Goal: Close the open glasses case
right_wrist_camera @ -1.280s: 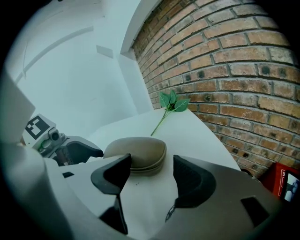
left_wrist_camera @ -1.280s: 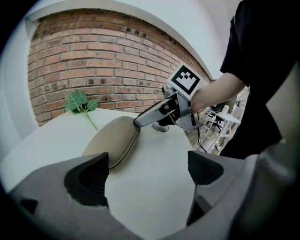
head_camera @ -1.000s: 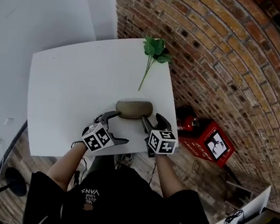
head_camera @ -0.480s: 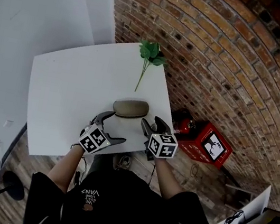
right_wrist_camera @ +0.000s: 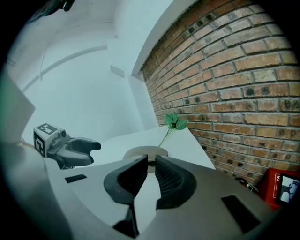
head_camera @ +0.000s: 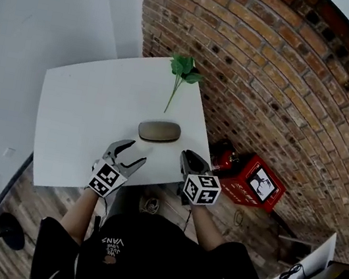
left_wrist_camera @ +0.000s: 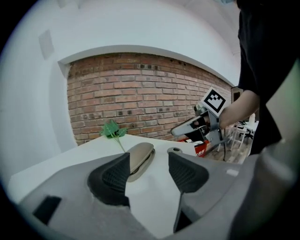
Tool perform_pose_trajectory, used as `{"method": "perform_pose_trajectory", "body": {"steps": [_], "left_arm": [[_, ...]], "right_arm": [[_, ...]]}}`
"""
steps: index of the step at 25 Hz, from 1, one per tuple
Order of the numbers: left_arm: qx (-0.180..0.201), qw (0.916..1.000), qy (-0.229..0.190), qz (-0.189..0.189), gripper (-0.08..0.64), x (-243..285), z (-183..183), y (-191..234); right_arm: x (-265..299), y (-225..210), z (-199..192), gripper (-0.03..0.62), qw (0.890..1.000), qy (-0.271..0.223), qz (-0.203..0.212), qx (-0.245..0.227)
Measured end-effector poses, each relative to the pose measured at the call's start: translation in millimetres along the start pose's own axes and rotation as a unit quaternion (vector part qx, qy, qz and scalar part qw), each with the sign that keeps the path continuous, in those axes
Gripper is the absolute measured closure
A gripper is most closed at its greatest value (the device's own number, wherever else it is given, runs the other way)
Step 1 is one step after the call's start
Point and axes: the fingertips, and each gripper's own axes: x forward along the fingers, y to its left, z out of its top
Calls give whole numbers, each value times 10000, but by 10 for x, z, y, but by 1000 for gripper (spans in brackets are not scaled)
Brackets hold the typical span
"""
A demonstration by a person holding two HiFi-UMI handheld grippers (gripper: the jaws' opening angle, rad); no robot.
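On the white square table (head_camera: 79, 112), the tan oval glasses case (head_camera: 159, 131) lies shut near the middle, with a green leafy sprig (head_camera: 180, 76) beyond it. Both grippers hang over the near edge, clear of the case, the left gripper (head_camera: 136, 151) at its near left and the right gripper (head_camera: 188, 155) at its near right. Their jaws have just been closing: the left pair stands half apart, the right shows a narrow slit, and nothing is between either pair.

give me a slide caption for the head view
Closed glasses case on a white table, green leafy sprig beyond it.
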Motion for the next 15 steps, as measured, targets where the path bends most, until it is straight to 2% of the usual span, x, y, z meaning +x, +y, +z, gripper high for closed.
{"method": "perform_pose_trajectory", "body": {"steps": [2,6,13,15], "left_arm": [[61,9999,-54,128,343,-87,19,-51],[143,9999,18,47,377,-194,-24,-207],[310,9994,-17,181,551,-339,-24,-312],[313,9993,-54,182,555,-386,-18,-324]], "right_arm": [[-93,41,-15,588,10000,-44,24,-55],[-224,171,-14,592,9996,-143,214,-104],[-375,377,-43,592,9991,-169,352,-155],[-399,435,-49,592,9991,-181,345,-182]]}}
